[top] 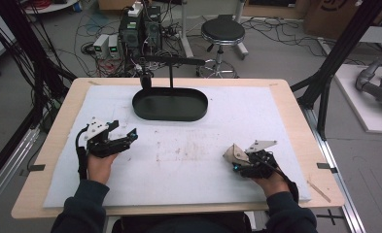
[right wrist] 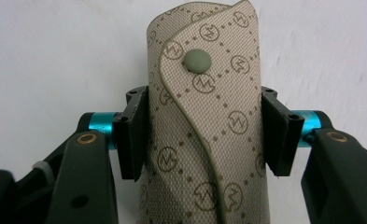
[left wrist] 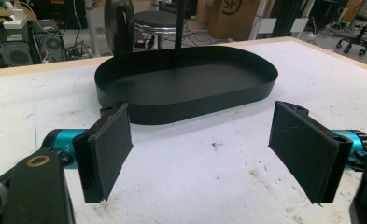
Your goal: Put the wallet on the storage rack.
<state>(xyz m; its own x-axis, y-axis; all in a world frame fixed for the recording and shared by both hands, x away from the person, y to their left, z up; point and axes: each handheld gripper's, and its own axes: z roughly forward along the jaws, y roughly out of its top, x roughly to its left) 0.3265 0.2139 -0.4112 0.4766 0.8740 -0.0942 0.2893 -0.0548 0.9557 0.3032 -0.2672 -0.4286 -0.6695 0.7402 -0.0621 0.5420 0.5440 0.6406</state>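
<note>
Right gripper (right wrist: 204,140), near the tabletop's (top: 188,160) front-right corner, clamps the rolled monogram pouch (right wrist: 204,116) across its width, likely for carrying to the black tray (top: 170,104) by the far edge; left gripper (left wrist: 209,154) spread wide, empty.

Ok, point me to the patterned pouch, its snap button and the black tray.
patterned pouch (right wrist: 209,135): right gripper view, middle of its front, between the claw's jaws.
snap button (right wrist: 197,59): right gripper view, centre of the button.
black tray (left wrist: 265,86): left gripper view, its right outer wall.

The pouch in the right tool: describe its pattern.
The pouch is beige with brown circled logos and dotted diamond lines, best in the right gripper view.
</note>
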